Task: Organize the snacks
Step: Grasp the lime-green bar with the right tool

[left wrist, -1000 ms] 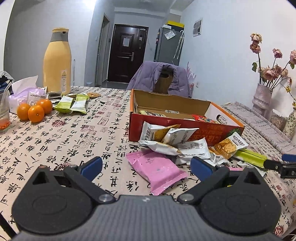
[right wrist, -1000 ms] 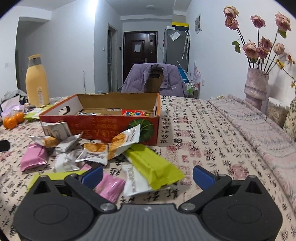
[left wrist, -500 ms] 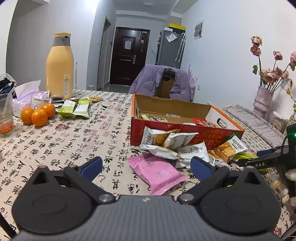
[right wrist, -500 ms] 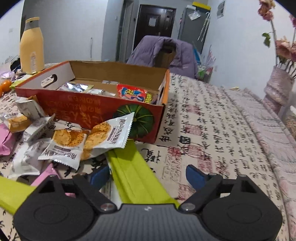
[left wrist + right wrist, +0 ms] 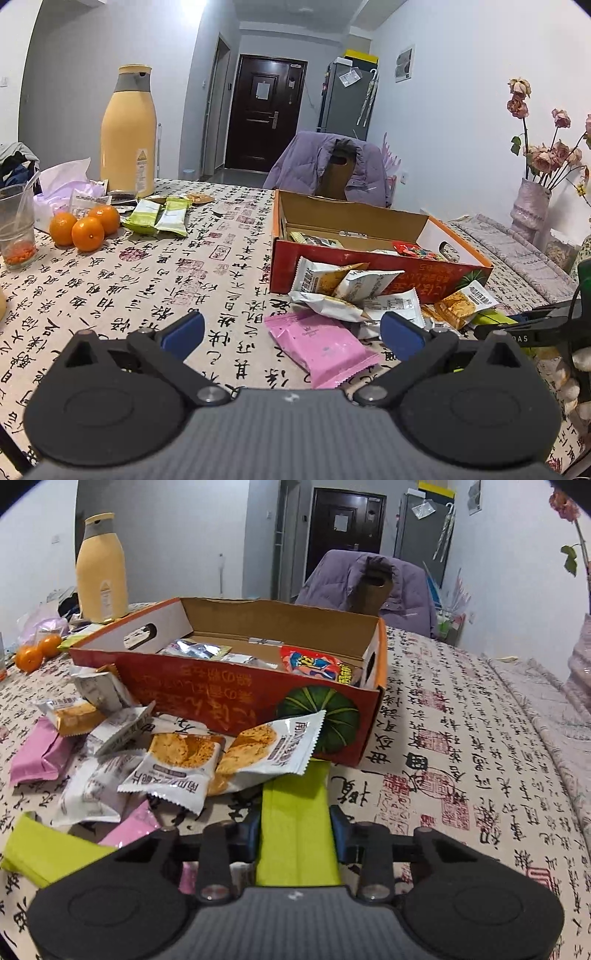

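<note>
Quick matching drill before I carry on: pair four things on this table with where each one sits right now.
Things:
1. lime-green packet
2. red packet
3. oranges
4. pink packet

Places:
A. inside the cardboard box
B. on the cloth between the open left gripper fingers
C. beside the yellow bottle
D. between the closing right gripper fingers

Pairs: 1-D, 2-A, 3-C, 4-B

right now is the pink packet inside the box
No, the pink packet lies on the tablecloth in front of the box, between the open left gripper fingers.
</note>
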A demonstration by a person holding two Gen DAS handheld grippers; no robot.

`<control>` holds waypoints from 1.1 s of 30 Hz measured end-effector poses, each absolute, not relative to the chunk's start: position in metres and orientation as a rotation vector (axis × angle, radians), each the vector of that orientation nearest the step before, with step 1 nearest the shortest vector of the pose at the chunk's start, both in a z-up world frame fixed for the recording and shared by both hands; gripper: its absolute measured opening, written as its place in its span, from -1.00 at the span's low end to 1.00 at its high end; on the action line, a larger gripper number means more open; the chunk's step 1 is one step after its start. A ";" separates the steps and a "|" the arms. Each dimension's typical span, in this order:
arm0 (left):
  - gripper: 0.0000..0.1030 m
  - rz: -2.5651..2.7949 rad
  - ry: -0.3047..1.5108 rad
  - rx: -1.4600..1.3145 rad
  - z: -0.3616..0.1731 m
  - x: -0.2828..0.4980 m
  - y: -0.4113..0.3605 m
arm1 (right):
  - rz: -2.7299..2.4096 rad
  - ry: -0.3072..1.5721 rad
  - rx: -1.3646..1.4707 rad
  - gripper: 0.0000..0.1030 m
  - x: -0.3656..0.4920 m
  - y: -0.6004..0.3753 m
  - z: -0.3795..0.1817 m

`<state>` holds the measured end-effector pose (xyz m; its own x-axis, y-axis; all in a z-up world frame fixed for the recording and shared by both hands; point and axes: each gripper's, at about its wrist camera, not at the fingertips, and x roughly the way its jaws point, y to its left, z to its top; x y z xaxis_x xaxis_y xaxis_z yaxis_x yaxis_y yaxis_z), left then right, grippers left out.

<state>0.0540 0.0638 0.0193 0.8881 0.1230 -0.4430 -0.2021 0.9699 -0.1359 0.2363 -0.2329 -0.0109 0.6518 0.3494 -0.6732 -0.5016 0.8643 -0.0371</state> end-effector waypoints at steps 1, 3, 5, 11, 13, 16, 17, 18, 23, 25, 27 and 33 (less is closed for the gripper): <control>1.00 0.168 0.448 -0.180 0.019 0.054 0.064 | 0.479 0.702 -0.221 -0.33 0.233 -0.235 -0.011; 1.00 0.168 0.449 -0.179 0.019 0.053 0.063 | 0.454 0.677 -0.199 -0.34 0.225 -0.242 -0.009; 1.00 0.168 0.451 -0.180 0.018 0.053 0.064 | 0.428 0.641 -0.172 -0.34 0.214 -0.250 -0.007; 1.00 0.176 0.476 -0.188 0.013 0.058 0.063 | 0.349 0.529 -0.079 -0.34 0.181 -0.273 0.002; 1.00 0.180 0.496 -0.192 0.010 0.062 0.063 | 0.325 0.488 -0.050 -0.34 0.171 -0.278 0.006; 1.00 0.180 0.528 -0.198 0.005 0.069 0.061 | 0.302 0.436 -0.040 -0.34 0.157 -0.282 0.010; 1.00 0.179 0.538 -0.201 0.004 0.072 0.061 | 0.298 0.424 -0.039 -0.34 0.155 -0.282 0.011; 1.00 0.180 0.551 -0.203 0.003 0.075 0.060 | 0.296 0.417 -0.037 -0.34 0.152 -0.283 0.011; 1.00 0.187 0.605 -0.211 -0.001 0.096 0.054 | 0.300 0.417 -0.017 -0.34 0.149 -0.282 0.010; 1.00 0.206 0.631 -0.204 -0.003 0.107 0.049 | 0.305 0.419 -0.009 -0.34 0.148 -0.281 0.010; 1.00 0.230 0.655 -0.193 -0.005 0.119 0.044 | 0.311 0.420 -0.008 -0.33 0.146 -0.279 0.008; 1.00 0.289 0.722 -0.128 -0.014 0.149 0.031 | 0.319 0.419 -0.003 -0.33 0.143 -0.278 0.007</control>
